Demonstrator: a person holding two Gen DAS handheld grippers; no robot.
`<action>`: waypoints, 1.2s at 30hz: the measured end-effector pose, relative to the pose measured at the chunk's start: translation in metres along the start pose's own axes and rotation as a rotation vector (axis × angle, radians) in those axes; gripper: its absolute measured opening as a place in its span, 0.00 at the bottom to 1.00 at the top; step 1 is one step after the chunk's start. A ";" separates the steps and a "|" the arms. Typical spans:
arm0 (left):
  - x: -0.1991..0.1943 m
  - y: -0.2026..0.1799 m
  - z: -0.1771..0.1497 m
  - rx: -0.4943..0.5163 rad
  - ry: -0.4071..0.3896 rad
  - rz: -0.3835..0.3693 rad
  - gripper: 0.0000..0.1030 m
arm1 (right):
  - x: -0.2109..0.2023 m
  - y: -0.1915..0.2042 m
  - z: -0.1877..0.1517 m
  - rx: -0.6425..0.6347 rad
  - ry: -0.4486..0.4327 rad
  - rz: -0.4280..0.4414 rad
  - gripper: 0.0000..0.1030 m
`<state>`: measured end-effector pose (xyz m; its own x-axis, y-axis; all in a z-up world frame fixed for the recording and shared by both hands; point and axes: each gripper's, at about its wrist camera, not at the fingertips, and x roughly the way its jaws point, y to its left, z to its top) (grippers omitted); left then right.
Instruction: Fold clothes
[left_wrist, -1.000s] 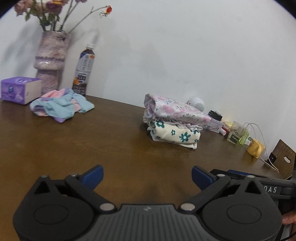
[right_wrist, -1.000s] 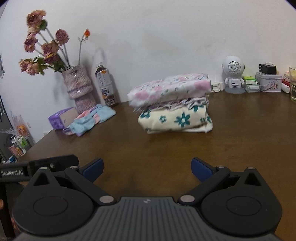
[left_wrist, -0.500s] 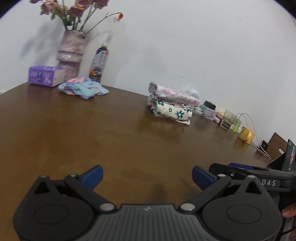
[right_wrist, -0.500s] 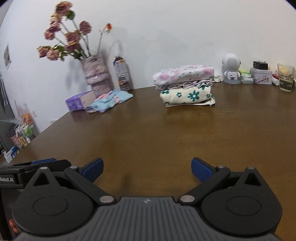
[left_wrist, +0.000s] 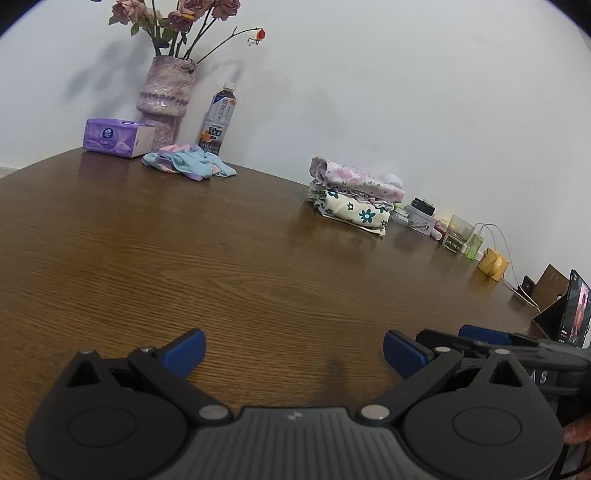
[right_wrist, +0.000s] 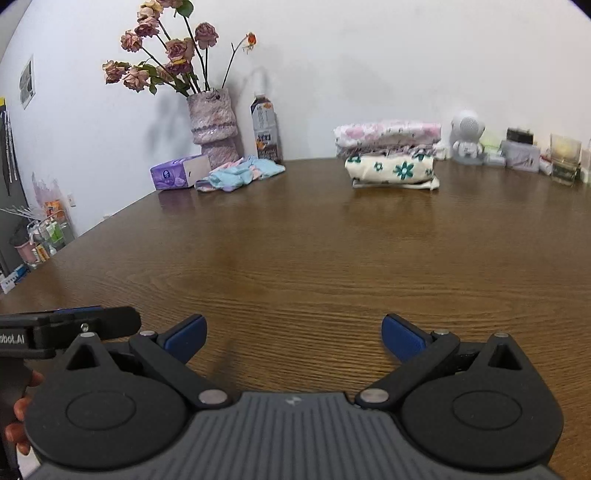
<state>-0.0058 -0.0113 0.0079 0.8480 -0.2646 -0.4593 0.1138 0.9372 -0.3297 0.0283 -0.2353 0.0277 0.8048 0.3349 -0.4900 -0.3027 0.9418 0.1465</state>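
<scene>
A stack of folded clothes (left_wrist: 352, 195), pink floral over cream with teal flowers, sits at the far side of the brown table (left_wrist: 221, 266); it also shows in the right wrist view (right_wrist: 391, 155). A crumpled blue and pink garment (left_wrist: 188, 166) lies unfolded at the back left, also in the right wrist view (right_wrist: 240, 175). My left gripper (left_wrist: 293, 352) is open and empty above the near table. My right gripper (right_wrist: 293, 336) is open and empty, beside the left one.
At the back left stand a flower vase (left_wrist: 166, 99), a drink bottle (left_wrist: 218, 123) and a purple tissue box (left_wrist: 118, 137). Along the back right are a white speaker figure (right_wrist: 467, 136), small boxes, a glass (left_wrist: 458, 233), a yellow item (left_wrist: 493, 263) and a phone on a stand (left_wrist: 576, 308).
Both grippers have pulled back from the folded stack toward the near side of the table; the clothes now look much farther away. Both stay open.
</scene>
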 end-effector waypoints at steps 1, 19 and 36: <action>0.000 0.001 0.000 -0.002 -0.002 0.001 1.00 | -0.001 0.001 -0.001 -0.002 -0.004 0.001 1.00; 0.017 0.005 0.015 0.067 0.009 0.017 1.00 | -0.002 -0.003 -0.004 0.037 -0.007 -0.029 1.00; 0.021 0.005 0.014 0.054 0.028 0.028 1.00 | -0.001 -0.004 -0.005 0.053 -0.008 -0.049 1.00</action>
<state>0.0197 -0.0093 0.0079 0.8364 -0.2432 -0.4912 0.1181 0.9551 -0.2717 0.0265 -0.2390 0.0236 0.8223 0.2883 -0.4905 -0.2356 0.9573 0.1678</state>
